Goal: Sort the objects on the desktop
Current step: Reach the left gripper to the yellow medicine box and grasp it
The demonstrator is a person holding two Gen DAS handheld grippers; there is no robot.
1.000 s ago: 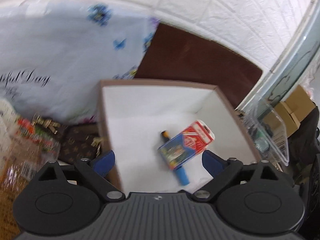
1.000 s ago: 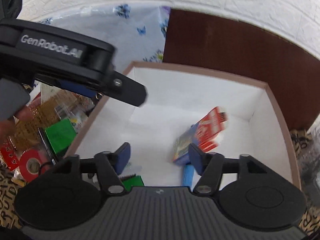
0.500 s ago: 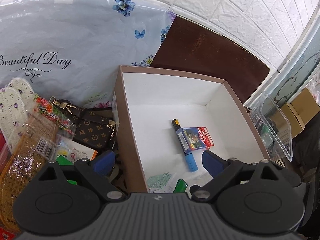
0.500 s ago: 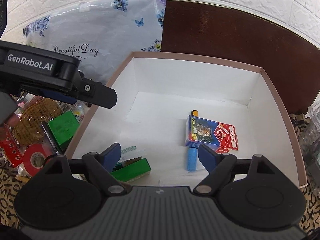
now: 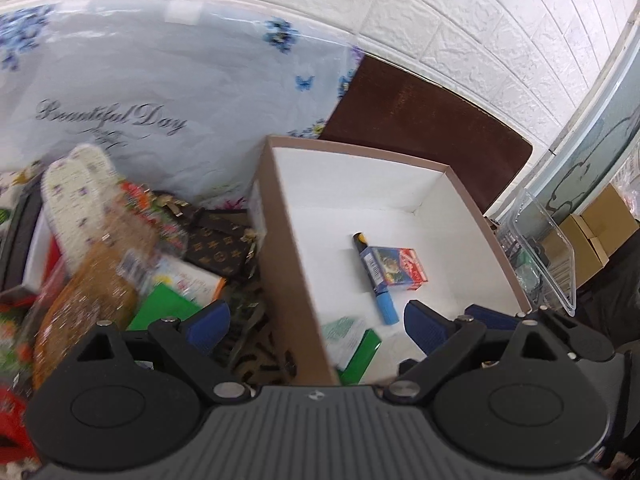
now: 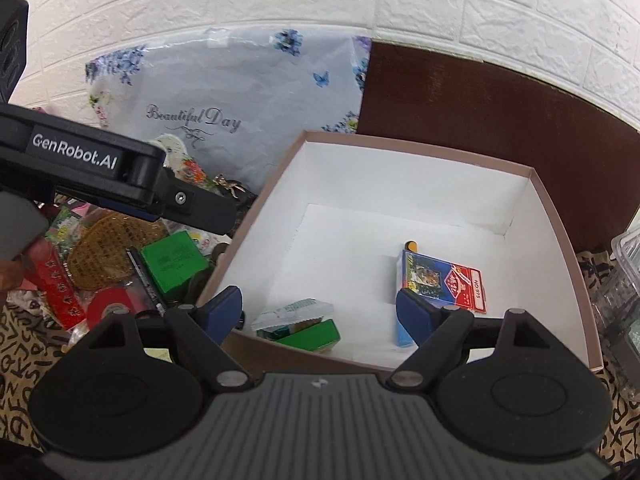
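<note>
A white cardboard box (image 6: 560,216) (image 5: 280,216) with brown rim holds a card pack (image 6: 444,280) (image 5: 396,266), a blue marker (image 5: 378,284) (image 6: 402,334), a green box (image 6: 312,336) (image 5: 360,354) and a white-green sachet (image 6: 294,310). My left gripper (image 5: 316,322) is open and empty, straddling the box's left wall; it also shows in the right wrist view (image 6: 120,184), above the pile. My right gripper (image 6: 318,314) is open and empty above the box's near edge.
Left of the box lies a pile: a green box (image 6: 174,262), red tape roll (image 6: 112,306), gold mesh insoles (image 6: 108,248), a monogram pouch (image 5: 218,248), white insoles (image 5: 76,192). A floral bag (image 6: 224,92) and brown board (image 6: 480,112) lean on the brick wall. Clear plastic container (image 5: 548,248) at right.
The card pack dropped and now lies flat in the box. Both grippers pulled back and upward; the left gripper swung left over the box's wall toward the pile.
</note>
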